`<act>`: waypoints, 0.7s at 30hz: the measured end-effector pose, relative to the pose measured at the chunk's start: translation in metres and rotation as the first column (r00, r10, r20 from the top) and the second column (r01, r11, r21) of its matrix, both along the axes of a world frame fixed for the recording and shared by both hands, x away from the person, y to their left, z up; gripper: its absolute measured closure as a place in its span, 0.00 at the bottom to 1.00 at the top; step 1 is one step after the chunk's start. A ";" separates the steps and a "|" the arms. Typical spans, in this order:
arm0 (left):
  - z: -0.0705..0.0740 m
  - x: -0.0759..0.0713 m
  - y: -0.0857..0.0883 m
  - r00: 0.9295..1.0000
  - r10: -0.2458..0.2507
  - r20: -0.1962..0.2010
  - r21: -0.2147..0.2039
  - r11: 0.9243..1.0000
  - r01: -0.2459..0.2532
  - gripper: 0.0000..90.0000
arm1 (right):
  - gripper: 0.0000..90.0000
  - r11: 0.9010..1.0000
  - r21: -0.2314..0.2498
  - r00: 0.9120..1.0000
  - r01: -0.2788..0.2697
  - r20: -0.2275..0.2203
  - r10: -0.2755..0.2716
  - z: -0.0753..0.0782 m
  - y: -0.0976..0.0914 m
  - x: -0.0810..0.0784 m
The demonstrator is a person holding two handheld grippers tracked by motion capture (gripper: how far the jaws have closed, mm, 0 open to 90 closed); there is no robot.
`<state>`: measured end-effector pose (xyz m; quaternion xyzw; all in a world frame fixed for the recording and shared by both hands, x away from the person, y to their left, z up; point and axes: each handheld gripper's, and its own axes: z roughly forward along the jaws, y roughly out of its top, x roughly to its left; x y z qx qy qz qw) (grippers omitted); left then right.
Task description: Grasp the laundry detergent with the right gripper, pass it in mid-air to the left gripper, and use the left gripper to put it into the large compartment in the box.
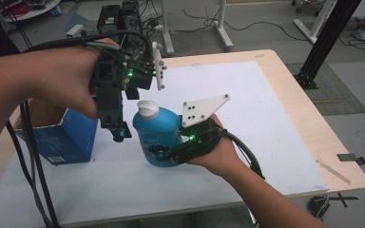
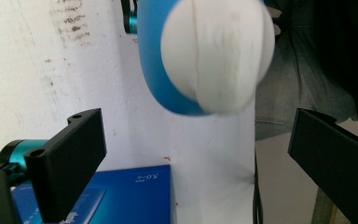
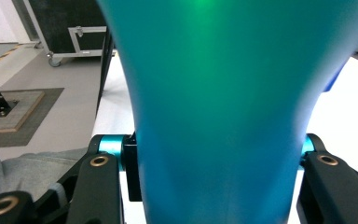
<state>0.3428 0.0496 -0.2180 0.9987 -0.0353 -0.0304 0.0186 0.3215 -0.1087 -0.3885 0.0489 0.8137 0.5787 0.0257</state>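
Now the right gripper [image 1: 164, 153] is clamping the blue bottle [image 1: 158, 135] near mid-table, lifted and tilted, while the left gripper [image 1: 119, 130] is hovering over its white cap [image 1: 148, 109], jaws wide apart

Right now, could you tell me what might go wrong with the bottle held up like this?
The right gripper clamps the blue bottle low on its body, tilted, so it might pivot or slip. The left gripper stands open, its jaws wide of the white cap; closing off-centre could knock the bottle. A drop could hit the blue box.
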 end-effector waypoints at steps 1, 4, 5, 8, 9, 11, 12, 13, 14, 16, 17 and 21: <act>-0.001 0.000 -0.001 1.000 -0.002 0.000 0.002 1.000 0.002 0.05 | 0.51 1.000 0.000 1.000 -0.002 -0.001 0.002 0.000 0.001 0.000; -0.003 0.000 -0.004 1.000 -0.003 0.001 0.003 1.000 0.003 0.05 | 0.51 1.000 0.001 1.000 -0.009 -0.005 0.009 -0.001 0.005 0.000; -0.003 0.000 -0.004 1.000 -0.003 0.001 0.003 1.000 0.003 0.05 | 0.51 1.000 0.001 1.000 -0.009 -0.005 0.009 -0.001 0.005 0.000; -0.006 0.000 -0.006 1.000 -0.003 0.002 0.005 1.000 0.002 0.05 | 0.51 1.000 0.002 1.000 -0.017 -0.008 0.017 -0.001 0.008 0.001; -0.006 0.000 -0.007 1.000 -0.005 0.001 0.010 1.000 0.005 0.05 | 0.51 1.000 0.003 1.000 -0.017 -0.011 0.017 -0.001 0.009 0.001; -0.008 0.000 -0.007 1.000 -0.006 0.000 0.012 1.000 0.006 0.04 | 0.51 1.000 0.007 1.000 -0.019 -0.010 0.019 -0.001 0.010 0.002; -0.008 0.000 -0.007 1.000 -0.006 0.000 0.012 1.000 0.006 0.05 | 0.51 1.000 0.010 1.000 -0.020 -0.006 0.020 -0.001 0.011 0.002; -0.009 0.000 -0.008 1.000 -0.005 0.002 0.010 1.000 0.005 0.05 | 0.51 1.000 0.008 1.000 -0.020 -0.013 0.020 -0.001 0.012 0.002; -0.009 0.000 -0.008 1.000 -0.005 0.002 0.010 1.000 0.005 0.05 | 0.51 1.000 0.010 1.000 -0.020 -0.013 0.020 -0.001 0.013 0.002; -0.011 0.000 -0.008 1.000 -0.008 0.005 0.013 1.000 0.008 0.05 | 0.51 1.000 0.014 1.000 -0.026 -0.018 0.026 -0.001 0.015 0.002; -0.012 0.000 -0.009 1.000 -0.009 0.008 0.020 1.000 0.008 0.05 | 0.51 1.000 0.011 0.999 -0.029 -0.014 0.029 -0.001 0.016 0.002; -0.014 -0.001 -0.011 1.000 -0.006 0.012 0.023 1.000 0.006 0.05 | 0.51 0.999 0.011 0.999 -0.038 -0.015 0.038 -0.001 0.019 0.002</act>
